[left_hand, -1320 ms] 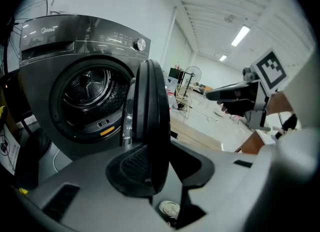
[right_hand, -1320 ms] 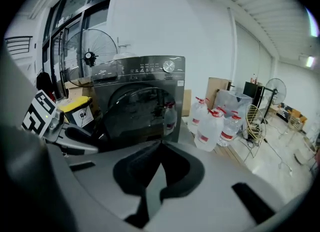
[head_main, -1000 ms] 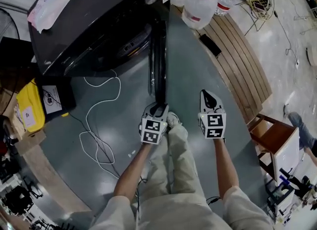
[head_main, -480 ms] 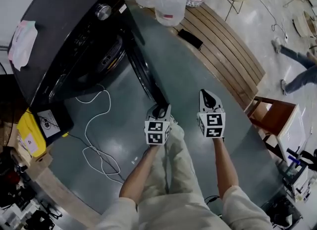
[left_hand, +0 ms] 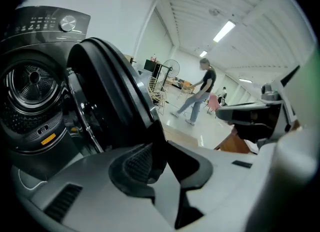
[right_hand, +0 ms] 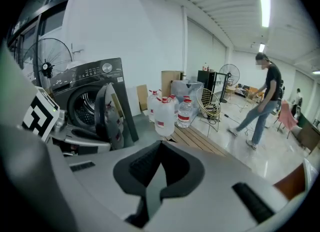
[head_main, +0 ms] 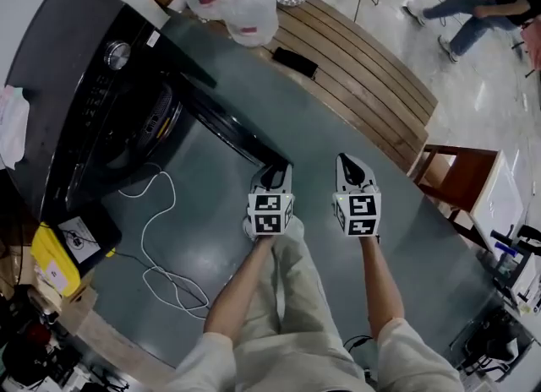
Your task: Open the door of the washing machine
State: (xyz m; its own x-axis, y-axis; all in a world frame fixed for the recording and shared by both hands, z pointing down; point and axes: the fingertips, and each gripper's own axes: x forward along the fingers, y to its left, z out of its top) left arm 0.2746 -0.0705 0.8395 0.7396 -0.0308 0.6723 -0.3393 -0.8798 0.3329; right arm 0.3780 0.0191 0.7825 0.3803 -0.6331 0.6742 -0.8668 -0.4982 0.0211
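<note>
Progress looks good: your left gripper (head_main: 272, 177) is clamped on the free edge of the door (head_main: 221, 127), its jaws having just been closing, and the left gripper view shows the dark rim seated between the pads. The washing machine (head_main: 76, 86) sits at ten o'clock in the head view. The door stands well off its front and reaches toward you at the centre, so the drum (left_hand: 30, 83) is already exposed. Your right gripper (head_main: 348, 165) hangs beside the left one at its three o'clock, jaws together on nothing, touching neither door nor machine. By my reading you are in the swing-out step, with the latch already freed and the door perhaps past halfway. The next move calls for carrying the edge round on its hinge arc rather than pulling straight, so the rim doesn't slip out of the pads. Mind the white cable (head_main: 161, 238) on the floor at eight o'clock and the water bottles (head_main: 245, 6) at twelve.
</note>
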